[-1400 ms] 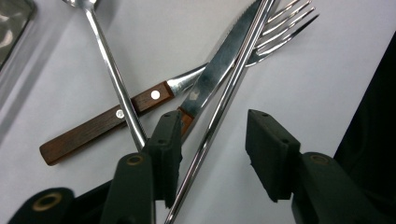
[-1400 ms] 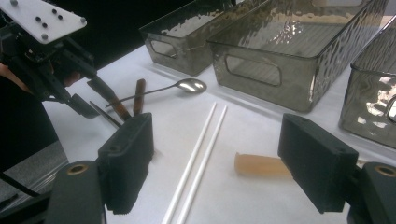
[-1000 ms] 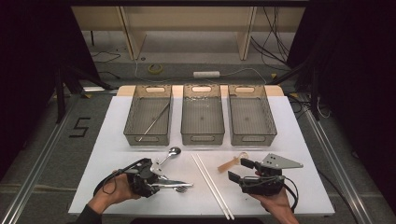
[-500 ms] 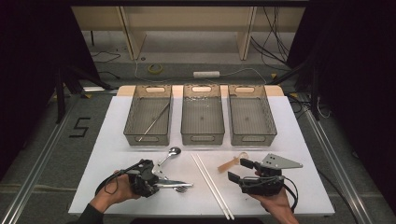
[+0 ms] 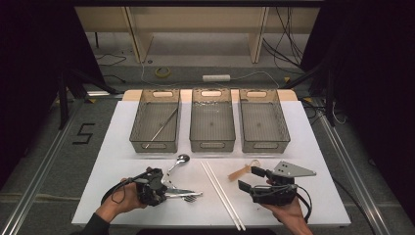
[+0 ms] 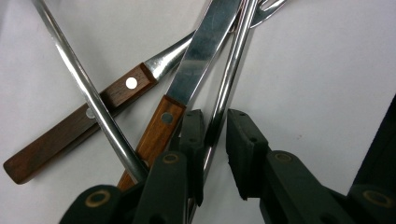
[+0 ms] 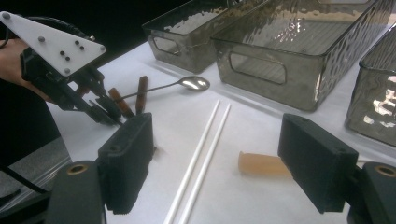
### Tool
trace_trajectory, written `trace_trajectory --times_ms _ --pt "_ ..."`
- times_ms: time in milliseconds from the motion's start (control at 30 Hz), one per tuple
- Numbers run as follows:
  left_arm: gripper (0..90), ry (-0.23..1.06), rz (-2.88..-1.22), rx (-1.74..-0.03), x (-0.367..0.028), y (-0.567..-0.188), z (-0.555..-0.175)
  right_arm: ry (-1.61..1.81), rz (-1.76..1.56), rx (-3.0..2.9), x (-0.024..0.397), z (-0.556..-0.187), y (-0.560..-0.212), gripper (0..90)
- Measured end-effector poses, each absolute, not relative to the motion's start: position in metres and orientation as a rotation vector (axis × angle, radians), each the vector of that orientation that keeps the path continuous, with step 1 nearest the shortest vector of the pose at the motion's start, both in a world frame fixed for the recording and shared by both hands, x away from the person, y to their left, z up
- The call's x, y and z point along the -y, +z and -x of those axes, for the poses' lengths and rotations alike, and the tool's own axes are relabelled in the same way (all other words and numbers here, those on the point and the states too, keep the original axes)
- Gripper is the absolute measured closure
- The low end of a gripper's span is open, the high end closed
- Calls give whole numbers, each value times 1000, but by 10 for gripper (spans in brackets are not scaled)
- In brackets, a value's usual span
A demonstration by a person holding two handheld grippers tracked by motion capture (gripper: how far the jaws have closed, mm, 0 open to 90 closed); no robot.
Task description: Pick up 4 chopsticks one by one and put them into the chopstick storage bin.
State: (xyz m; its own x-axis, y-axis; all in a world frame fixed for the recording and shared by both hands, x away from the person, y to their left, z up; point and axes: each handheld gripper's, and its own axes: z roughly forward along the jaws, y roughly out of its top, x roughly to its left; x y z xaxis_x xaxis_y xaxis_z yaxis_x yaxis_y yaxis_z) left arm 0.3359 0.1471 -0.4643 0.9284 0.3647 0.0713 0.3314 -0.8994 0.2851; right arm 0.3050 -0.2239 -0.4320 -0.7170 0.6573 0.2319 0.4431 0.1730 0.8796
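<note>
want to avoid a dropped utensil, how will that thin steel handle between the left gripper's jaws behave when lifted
The steel handle looks stiff, so it should not droop. Its polished, rounded surface is probably slippery between the left gripper's narrow pads. It lies among the knife and a wooden handle, so lifting may drag them.

Table (image 5: 122, 147): white, with three grey bins in a row at the far side.
Left bin (image 5: 155, 120): has one thin metal stick lying in it.
Left gripper (image 5: 164, 188): at 7 o'clock, its jaws have just been closing, down at a pile of cutlery (image 5: 183, 192).
Spoon (image 5: 177, 162): bowl points to 12 o'clock.
Chopsticks (image 5: 221, 193): two white ones, side by side, in the middle.
Right gripper (image 5: 247, 178): at 5 o'clock, jaws wide apart, near a small tan piece (image 5: 242, 171).
</note>
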Motion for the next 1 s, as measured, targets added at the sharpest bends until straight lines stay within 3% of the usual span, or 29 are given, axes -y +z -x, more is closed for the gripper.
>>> trace_trajectory --times_ms 567,1000 --pt "843 175 -2837 -378 -149 -465 -334 1570 -1074 -2245 224 -305 -433 277" --pt "855 181 -2742 -462 -148 -449 -333 1573 -1075 -2245 224 -306 -432 277"
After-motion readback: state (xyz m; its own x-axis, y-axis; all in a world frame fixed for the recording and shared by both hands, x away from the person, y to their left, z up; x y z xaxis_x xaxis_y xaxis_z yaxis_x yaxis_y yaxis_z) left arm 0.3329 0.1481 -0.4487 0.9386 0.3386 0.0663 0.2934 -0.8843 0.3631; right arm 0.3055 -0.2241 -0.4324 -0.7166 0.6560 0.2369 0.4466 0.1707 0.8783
